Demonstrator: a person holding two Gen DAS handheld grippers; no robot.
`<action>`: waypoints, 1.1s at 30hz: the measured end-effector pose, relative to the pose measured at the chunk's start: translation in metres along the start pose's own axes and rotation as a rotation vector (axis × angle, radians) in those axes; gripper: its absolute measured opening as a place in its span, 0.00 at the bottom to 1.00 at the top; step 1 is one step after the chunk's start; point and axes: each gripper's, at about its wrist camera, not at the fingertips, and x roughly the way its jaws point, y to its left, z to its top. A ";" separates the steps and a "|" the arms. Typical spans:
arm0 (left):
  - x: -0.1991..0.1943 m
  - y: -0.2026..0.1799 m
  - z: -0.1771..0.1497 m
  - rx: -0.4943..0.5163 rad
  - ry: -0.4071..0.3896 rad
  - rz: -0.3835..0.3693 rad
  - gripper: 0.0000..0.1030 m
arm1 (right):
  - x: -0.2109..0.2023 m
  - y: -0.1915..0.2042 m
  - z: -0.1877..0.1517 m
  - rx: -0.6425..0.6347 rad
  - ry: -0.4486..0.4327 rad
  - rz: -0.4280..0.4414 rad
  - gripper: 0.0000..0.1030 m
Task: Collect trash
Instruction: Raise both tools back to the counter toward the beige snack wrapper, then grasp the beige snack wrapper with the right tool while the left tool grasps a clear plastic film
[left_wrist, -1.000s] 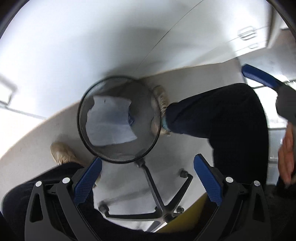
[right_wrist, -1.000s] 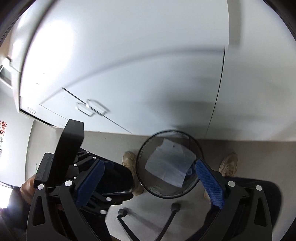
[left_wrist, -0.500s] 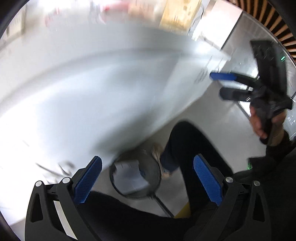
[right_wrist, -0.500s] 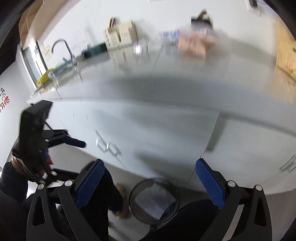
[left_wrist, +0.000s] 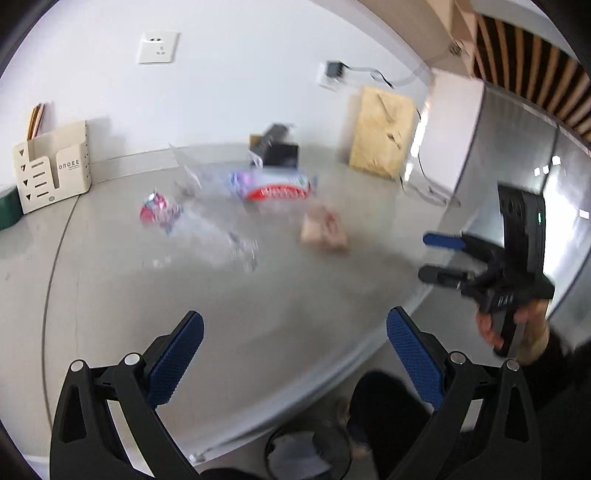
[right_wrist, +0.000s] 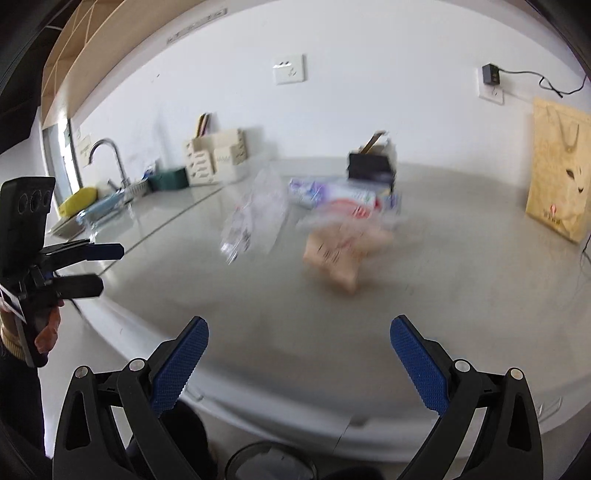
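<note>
I have swung both cameras up from the wire bin (left_wrist: 306, 456) to the desk (left_wrist: 295, 317). Left gripper (left_wrist: 295, 354) and right gripper (right_wrist: 299, 354) hold jaws wide, empty. Crumpled wrappers (right_wrist: 343, 254) lie at twelve o'clock, uncollected.

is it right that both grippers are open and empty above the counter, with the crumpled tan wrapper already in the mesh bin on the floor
Not quite. The crumpled tan wrapper is not in the mesh bin; the right wrist view shows it lying on the counter. The rest holds: the left gripper and right gripper are both open and empty above the counter.
</note>
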 end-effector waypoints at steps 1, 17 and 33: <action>0.005 0.004 0.009 -0.019 -0.014 0.027 0.96 | 0.003 -0.006 0.006 0.006 -0.016 -0.005 0.97; 0.127 0.060 0.084 -0.308 -0.025 0.256 0.96 | 0.079 -0.055 0.070 0.043 0.011 -0.077 0.97; 0.169 0.077 0.089 -0.340 -0.002 0.337 0.21 | 0.146 -0.027 0.053 0.138 0.202 -0.047 0.97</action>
